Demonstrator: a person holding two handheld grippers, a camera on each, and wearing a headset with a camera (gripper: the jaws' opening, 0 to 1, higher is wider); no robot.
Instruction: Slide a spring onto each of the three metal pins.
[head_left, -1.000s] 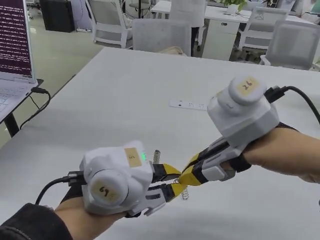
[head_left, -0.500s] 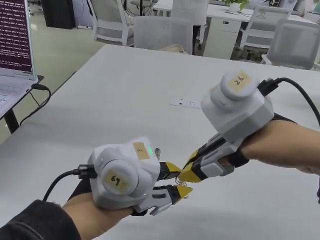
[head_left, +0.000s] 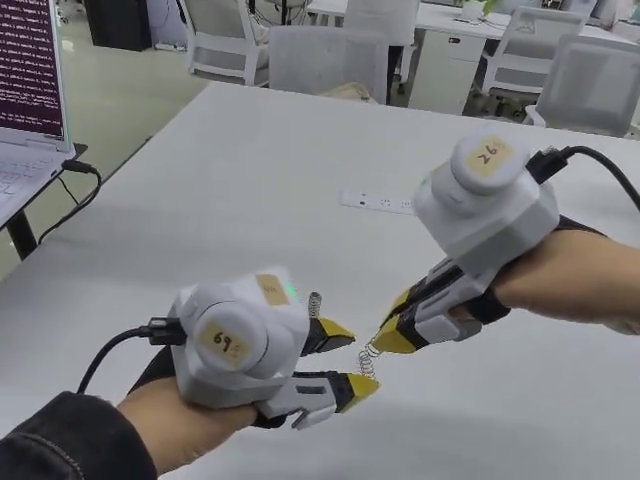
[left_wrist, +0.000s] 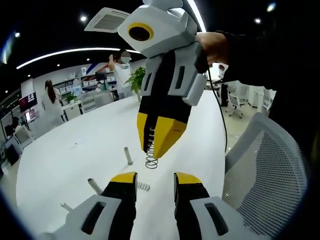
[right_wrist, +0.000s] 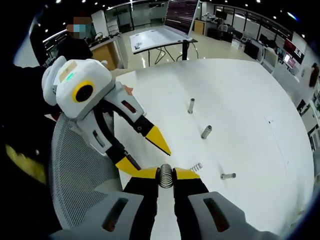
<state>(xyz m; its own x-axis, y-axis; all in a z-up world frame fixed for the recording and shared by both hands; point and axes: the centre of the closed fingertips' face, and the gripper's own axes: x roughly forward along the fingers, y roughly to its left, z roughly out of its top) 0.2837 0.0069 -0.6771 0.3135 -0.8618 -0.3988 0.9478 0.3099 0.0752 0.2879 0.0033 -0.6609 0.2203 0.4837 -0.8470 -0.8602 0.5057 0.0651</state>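
Note:
My right gripper (head_left: 385, 342) is shut on a small metal spring (head_left: 368, 361), which hangs from its yellow tips just above the white table (head_left: 250, 180). In the right gripper view the spring (right_wrist: 166, 176) sits end-on between the shut jaws. My left gripper (head_left: 345, 360) is open and holds nothing, its tips a short way left of the spring. An upright pin (head_left: 314, 306) stands just behind it. In the left gripper view the right gripper (left_wrist: 156, 150) comes down from above with the spring (left_wrist: 150, 145). A bare pin (left_wrist: 128, 156), a spring-wrapped pin (left_wrist: 93, 185) and a loose spring (left_wrist: 143, 186) are on the table.
A white power strip (head_left: 375, 203) lies mid-table beyond the grippers. A laptop (head_left: 28, 80) stands on a side stand at the left, with its cable hanging. Office chairs (head_left: 325, 62) line the far edge. In the right gripper view three pins (right_wrist: 206, 132) stand ahead.
The two grippers have drawn a little apart. My right gripper has pulled back to the right with the spring still hanging from its tips. The head camera has tilted slightly.

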